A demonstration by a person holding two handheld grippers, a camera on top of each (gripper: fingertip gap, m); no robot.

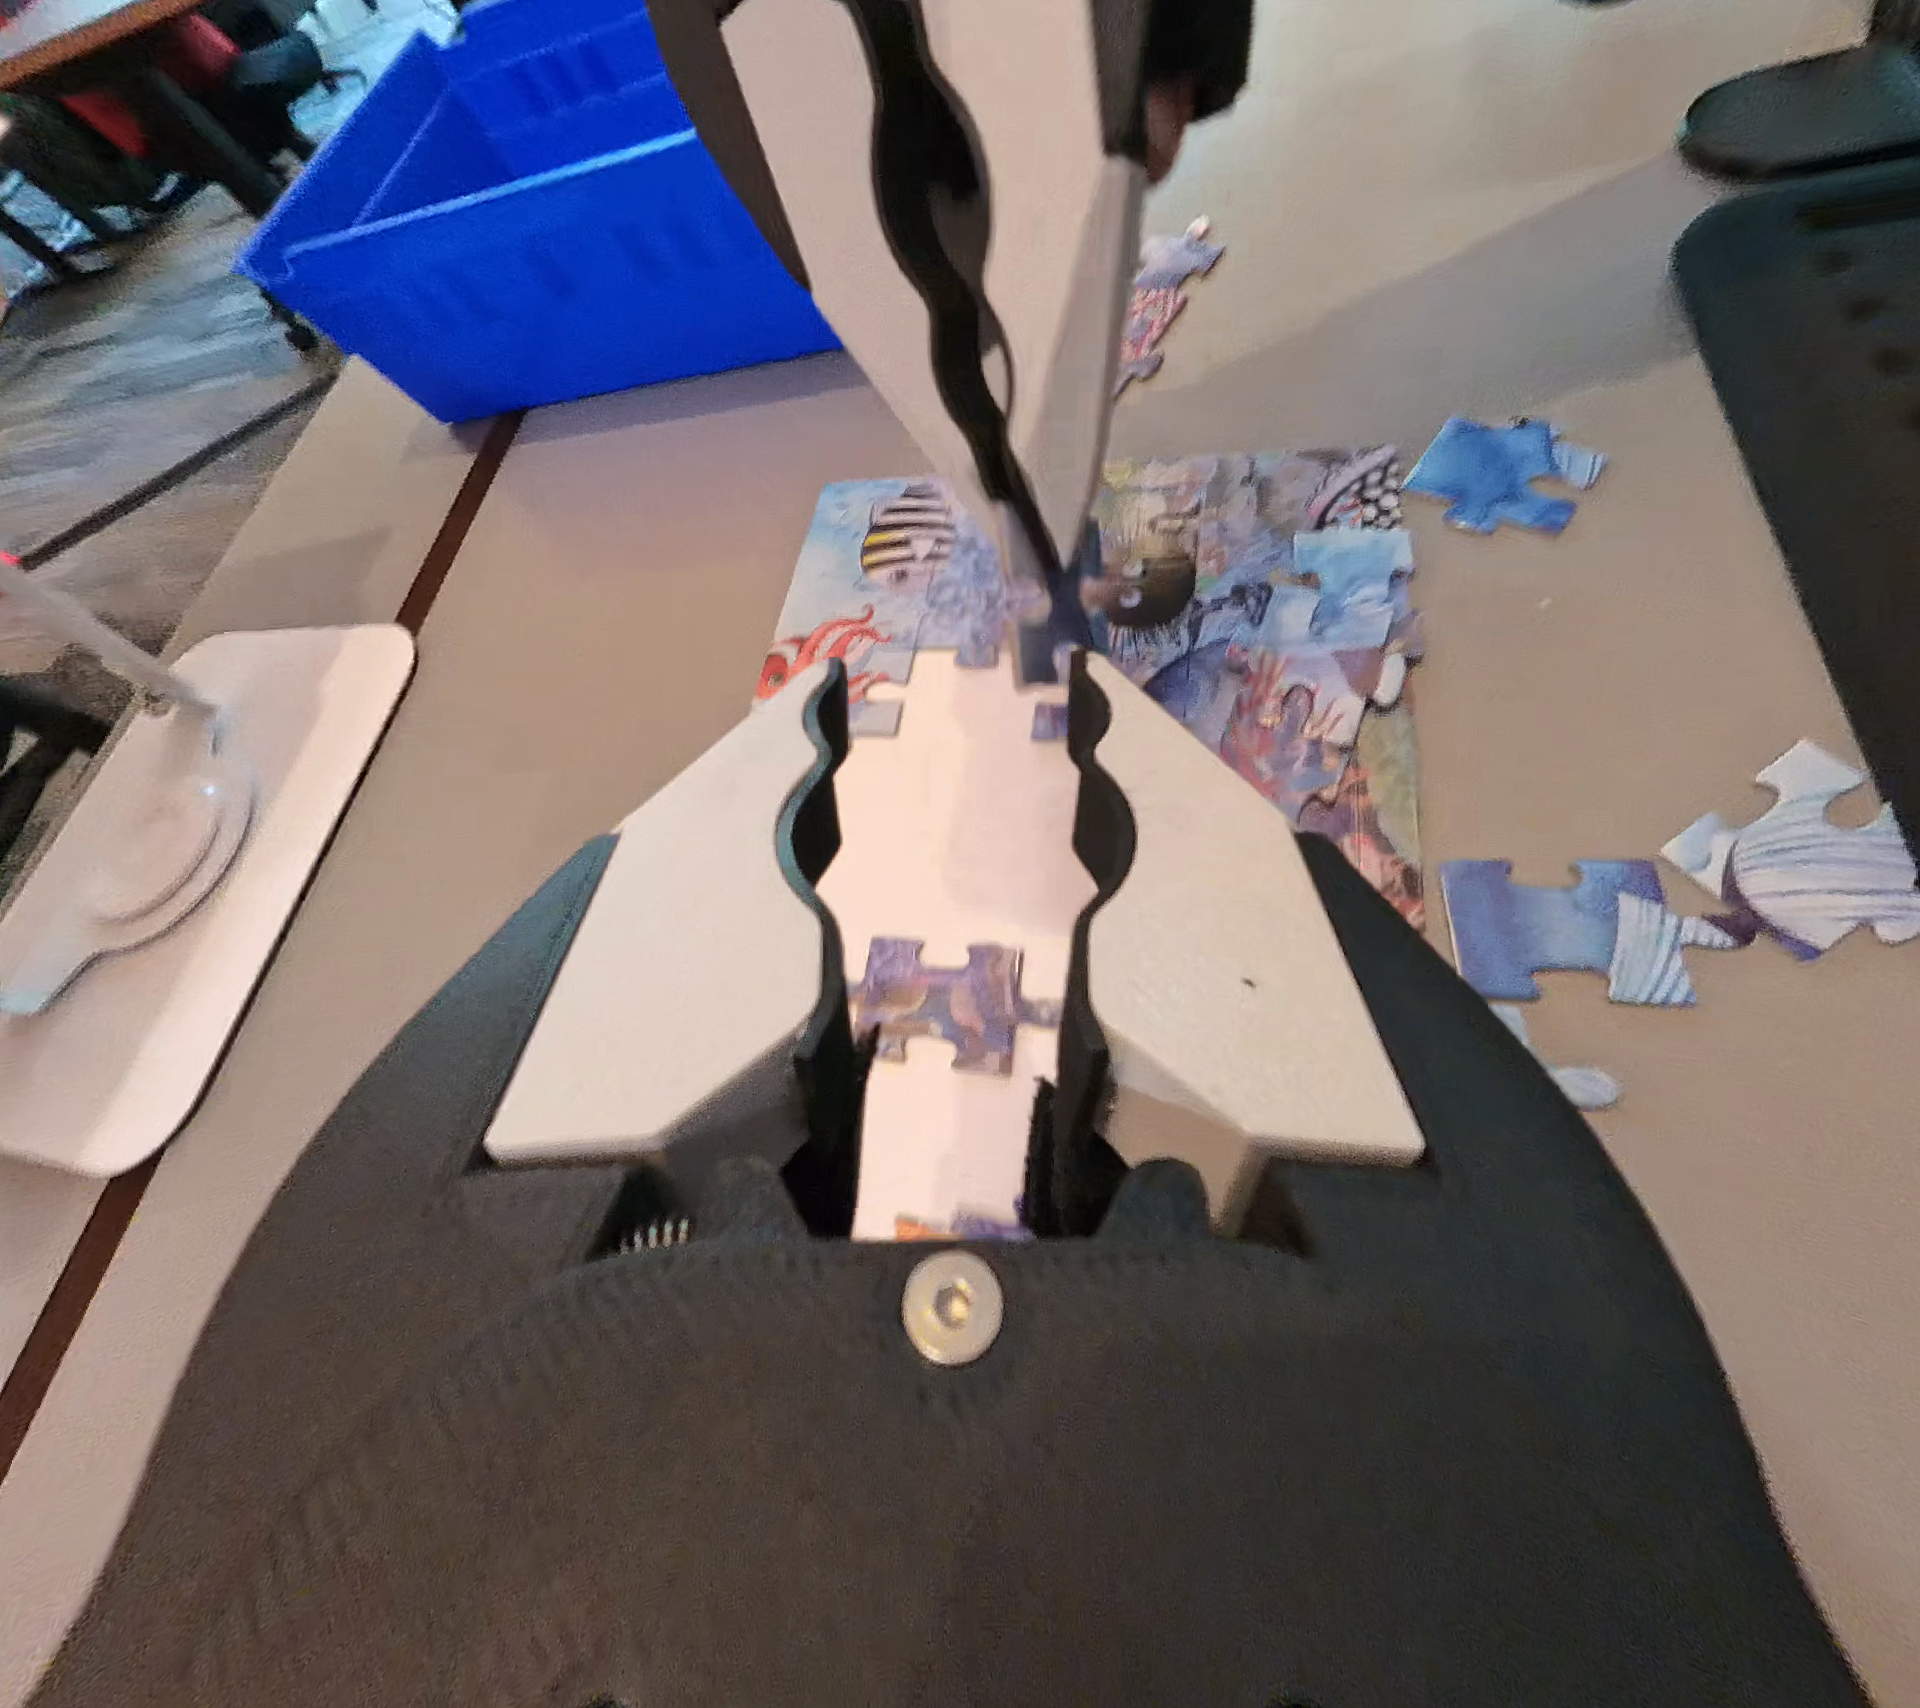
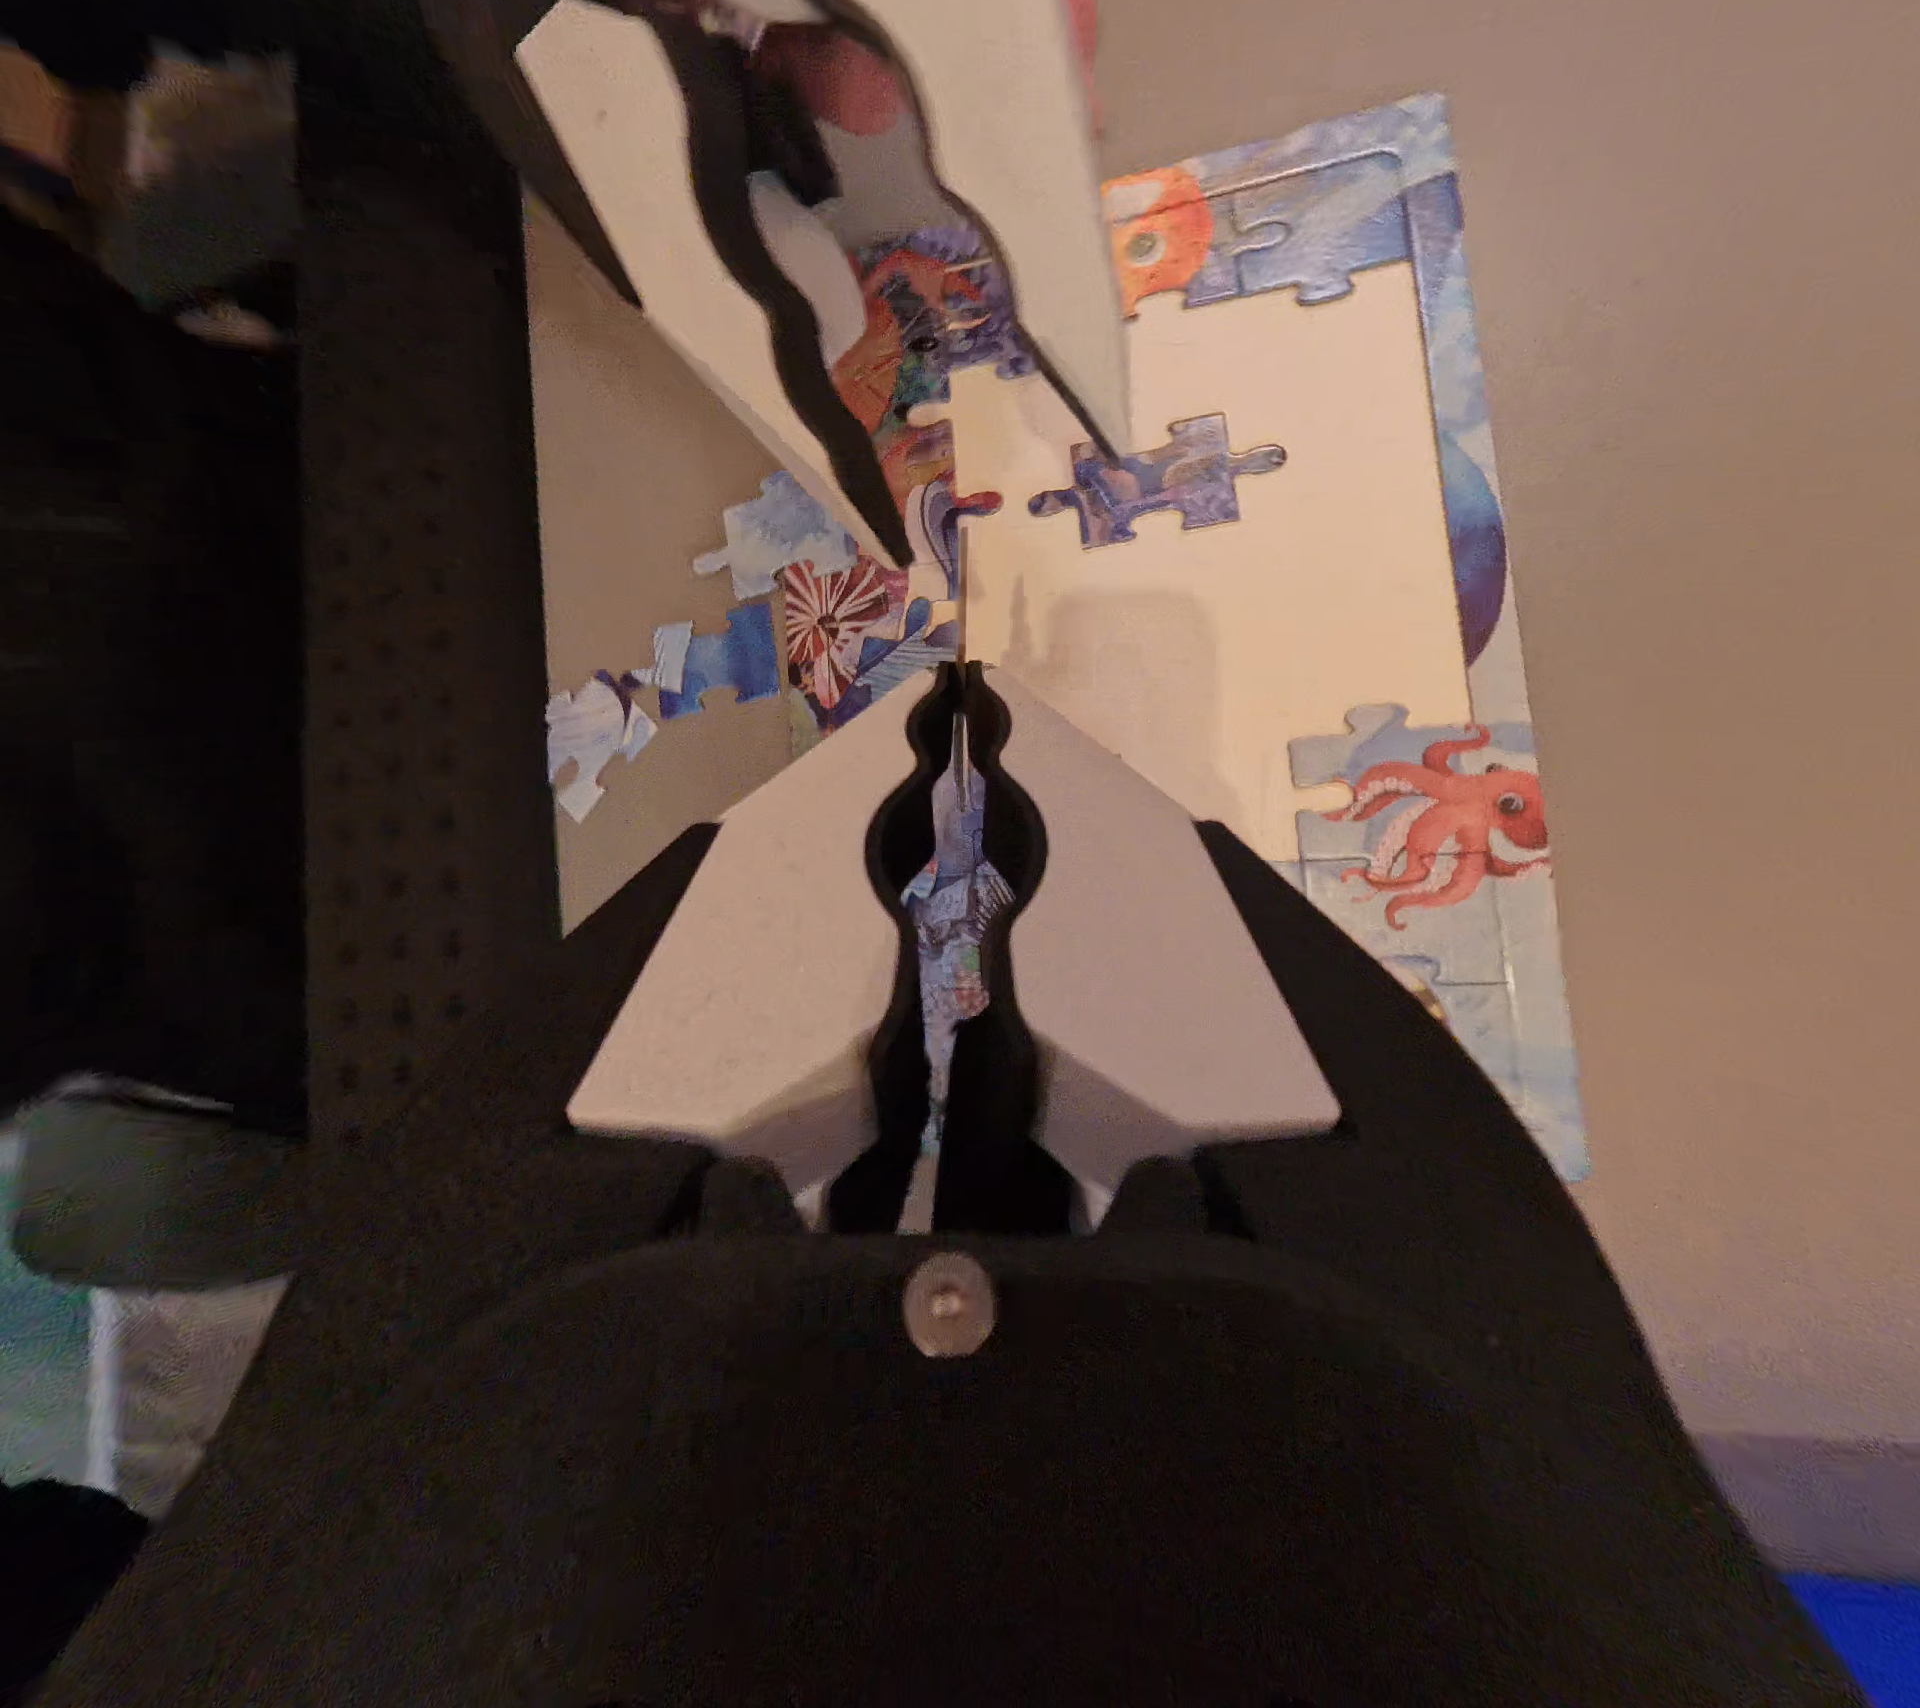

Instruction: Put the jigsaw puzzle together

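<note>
The jigsaw tray [image 1: 966,827] lies on the beige table, partly filled; its bare floor also shows in the right wrist view [image 2: 1195,671]. One loose piece [image 1: 935,1004] lies on that bare floor, also seen from the right wrist view [image 2: 1153,495]. My left gripper [image 1: 956,682] is open and empty, its fingers low over the tray and either side of the bare strip. My right gripper [image 2: 966,671] is shut on a bluish puzzle piece [image 2: 951,920], held on edge over the gap beside the assembled part [image 1: 1247,619]. It comes down from above in the left wrist view [image 1: 1039,578].
Loose pieces [image 1: 1496,474] [image 1: 1558,931] [image 1: 1808,869] lie right of the tray. A blue bin [image 1: 540,224] stands at the far left. A white plate with a clear object [image 1: 156,879] is on the left. A black mat [image 1: 1829,453] is on the right. Left and right tips are no more than a few centimetres apart.
</note>
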